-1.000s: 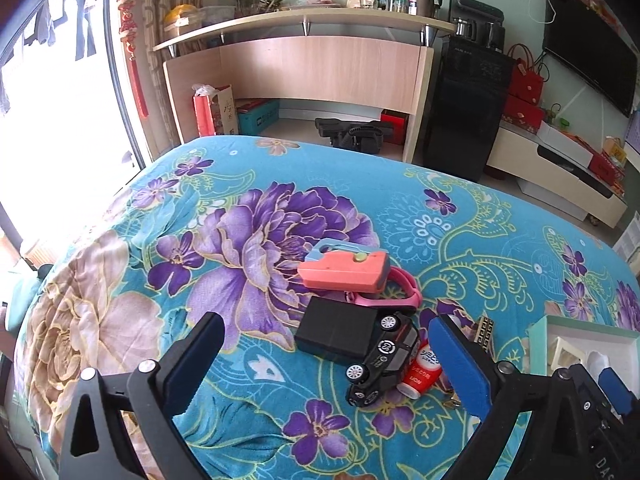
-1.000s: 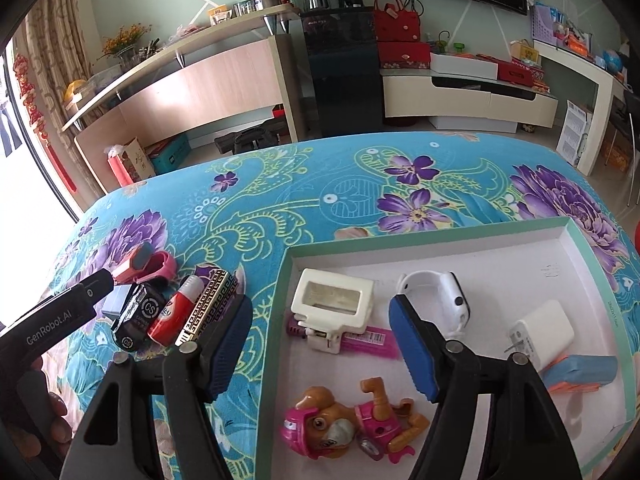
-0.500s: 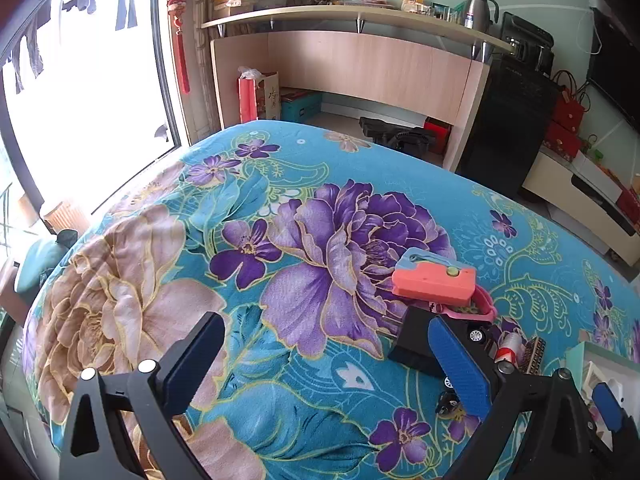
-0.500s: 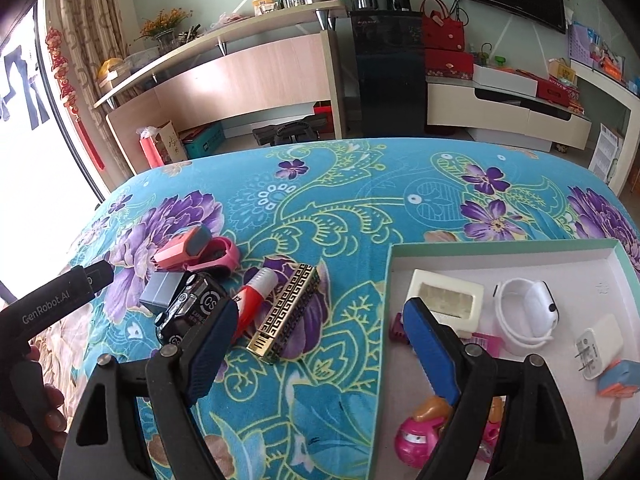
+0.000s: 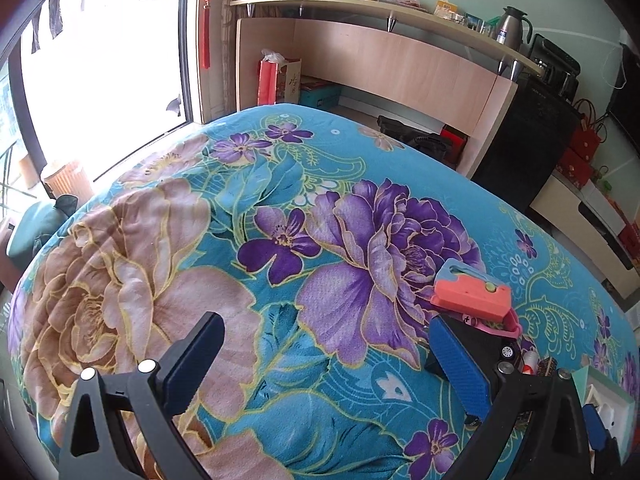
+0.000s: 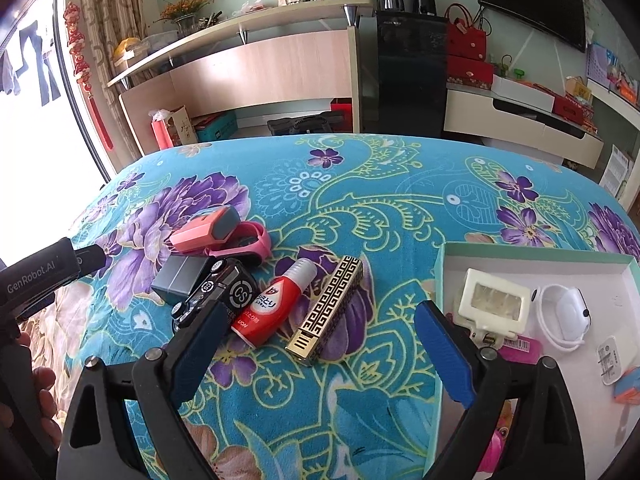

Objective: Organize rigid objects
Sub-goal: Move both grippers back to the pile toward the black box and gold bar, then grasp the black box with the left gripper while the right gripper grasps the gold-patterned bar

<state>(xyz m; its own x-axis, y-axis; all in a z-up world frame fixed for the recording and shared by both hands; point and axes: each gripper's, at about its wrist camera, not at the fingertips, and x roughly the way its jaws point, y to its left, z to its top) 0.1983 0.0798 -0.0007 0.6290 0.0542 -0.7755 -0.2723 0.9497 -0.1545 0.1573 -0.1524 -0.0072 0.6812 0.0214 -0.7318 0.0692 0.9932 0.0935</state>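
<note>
A cluster of small objects lies on the floral bedspread (image 6: 360,200): a pink and blue box (image 6: 206,229), a pink watch band (image 6: 250,242), a dark grey box (image 6: 182,276), a black toy car (image 6: 218,294), a red and white bottle (image 6: 268,308) and a gold patterned harmonica (image 6: 328,310). My right gripper (image 6: 320,340) is open and empty just in front of the harmonica. My left gripper (image 5: 328,360) is open and empty over the bedspread, left of the pink box (image 5: 472,294). A white tray (image 6: 600,272) at the right holds a cream clip, a white watch and a charger.
The left gripper's handle (image 6: 40,276), held by a hand, shows at the left of the right wrist view. Beyond the bed are a wooden desk with a shelf (image 6: 256,60), a black cabinet (image 6: 408,76) and a low TV stand (image 6: 528,128). A window (image 5: 100,80) is at the left.
My right gripper has moved left from over the tray to over the loose objects. My left gripper has swung left, away from the cluster, which now sits at its right edge.
</note>
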